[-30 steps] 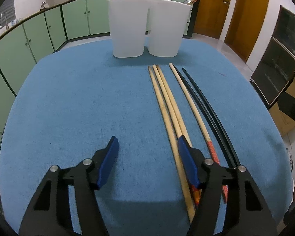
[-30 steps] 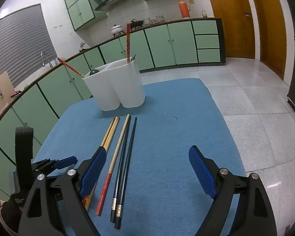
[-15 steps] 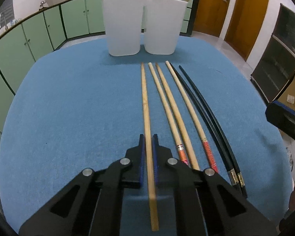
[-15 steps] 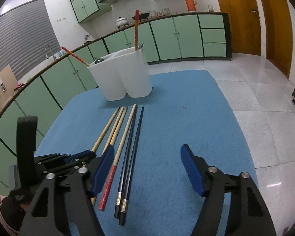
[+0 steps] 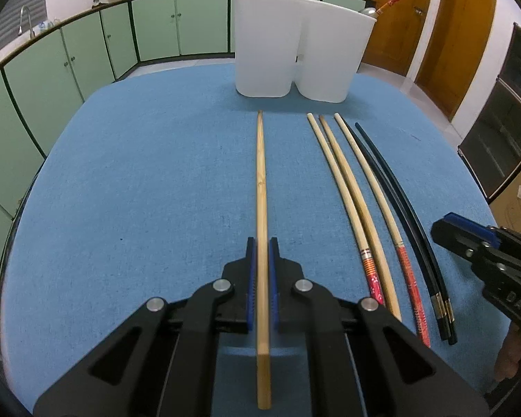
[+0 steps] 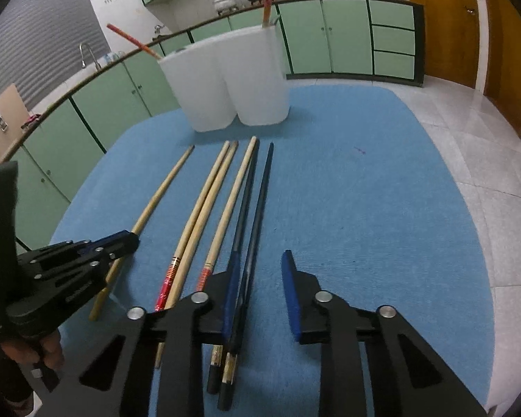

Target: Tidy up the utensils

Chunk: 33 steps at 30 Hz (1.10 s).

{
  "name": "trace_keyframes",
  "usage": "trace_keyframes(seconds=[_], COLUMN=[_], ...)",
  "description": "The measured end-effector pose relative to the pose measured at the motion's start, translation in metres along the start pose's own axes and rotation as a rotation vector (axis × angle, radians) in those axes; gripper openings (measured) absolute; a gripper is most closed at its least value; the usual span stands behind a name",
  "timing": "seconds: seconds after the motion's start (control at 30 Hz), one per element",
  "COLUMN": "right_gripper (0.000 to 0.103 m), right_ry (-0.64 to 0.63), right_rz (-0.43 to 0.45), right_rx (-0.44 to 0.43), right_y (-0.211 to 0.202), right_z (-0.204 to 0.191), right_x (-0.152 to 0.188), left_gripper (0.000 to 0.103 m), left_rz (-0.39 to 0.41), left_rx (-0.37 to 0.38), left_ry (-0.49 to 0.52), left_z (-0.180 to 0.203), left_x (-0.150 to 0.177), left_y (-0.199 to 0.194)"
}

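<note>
My left gripper (image 5: 261, 243) is shut on a plain wooden chopstick (image 5: 262, 180), which points at the white two-compartment holder (image 5: 295, 52). Right of it, three pale chopsticks with red ends (image 5: 344, 187) and two black chopsticks (image 5: 399, 208) lie side by side on the blue cloth. My right gripper (image 6: 260, 264) hovers low over the near ends of the black chopsticks (image 6: 260, 201). Its jaws are closing, with the black pair just inside the left finger (image 6: 231, 288) and a wide gap to the right finger. The left gripper (image 6: 121, 239) also shows in the right wrist view.
The holder (image 6: 225, 80) has red-ended chopsticks standing in both compartments. The blue cloth (image 5: 139, 191) covers a rounded table. Green cabinets (image 5: 69, 69) run behind and to the left. Tiled floor (image 6: 486, 146) and wooden doors lie to the right. A hand (image 6: 48, 347) grips the left tool.
My left gripper has closed on the plain chopstick and drawn it leftward, apart from the row. My right gripper has come down over the black chopsticks with its jaws narrowing.
</note>
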State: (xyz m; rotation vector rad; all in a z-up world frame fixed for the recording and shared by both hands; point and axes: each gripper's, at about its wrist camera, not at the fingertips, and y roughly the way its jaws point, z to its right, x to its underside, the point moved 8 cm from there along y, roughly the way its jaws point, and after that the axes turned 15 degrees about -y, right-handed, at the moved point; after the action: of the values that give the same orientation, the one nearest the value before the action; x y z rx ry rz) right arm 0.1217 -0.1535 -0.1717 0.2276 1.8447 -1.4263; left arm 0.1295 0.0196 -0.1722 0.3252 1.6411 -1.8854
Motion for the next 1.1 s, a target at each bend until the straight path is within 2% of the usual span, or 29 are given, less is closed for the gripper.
trace_keyframes(seconds=[0.1, 0.37, 0.5, 0.63, 0.77, 0.8, 0.83, 0.87, 0.93, 1.1], right_gripper=[0.019, 0.017, 0.007, 0.006, 0.007, 0.010, 0.010, 0.010, 0.013, 0.025], right_ry=[-0.004, -0.027, -0.041, -0.003, -0.001, 0.003, 0.007, 0.008, 0.010, -0.001], right_rz=[-0.019, -0.033, -0.044, -0.043, -0.030, -0.022, -0.014, 0.003, 0.023, 0.045], right_rx=[-0.002, 0.024, 0.053, 0.076, 0.061, 0.048, 0.040, 0.034, 0.030, 0.014], right_y=[0.008, 0.015, 0.016, 0.013, 0.009, 0.007, 0.005, -0.002, -0.013, -0.036], right_z=[-0.002, -0.004, -0.001, 0.013, 0.017, 0.016, 0.016, 0.014, 0.014, 0.006], right_x=[0.001, -0.002, -0.002, -0.001, 0.001, 0.002, 0.003, 0.005, 0.010, 0.033], left_gripper=[0.006, 0.006, 0.006, 0.006, 0.008, 0.009, 0.018, 0.032, 0.045, 0.050], left_rz=[0.001, 0.001, 0.001, 0.003, 0.004, 0.004, 0.002, 0.004, 0.034, 0.037], left_rx=[0.001, 0.004, 0.001, -0.002, 0.005, 0.010, 0.018, 0.025, 0.021, 0.026], left_ry=[-0.003, -0.017, -0.020, -0.025, -0.021, -0.026, -0.030, -0.030, -0.014, 0.014], left_z=[0.000, 0.000, 0.000, -0.002, -0.002, -0.003, -0.003, -0.003, -0.004, -0.011], left_x=[0.000, -0.001, -0.004, -0.007, -0.007, -0.006, -0.005, -0.004, -0.001, 0.024], left_y=[0.001, 0.002, 0.004, 0.006, 0.005, 0.004, 0.003, 0.000, -0.009, -0.025])
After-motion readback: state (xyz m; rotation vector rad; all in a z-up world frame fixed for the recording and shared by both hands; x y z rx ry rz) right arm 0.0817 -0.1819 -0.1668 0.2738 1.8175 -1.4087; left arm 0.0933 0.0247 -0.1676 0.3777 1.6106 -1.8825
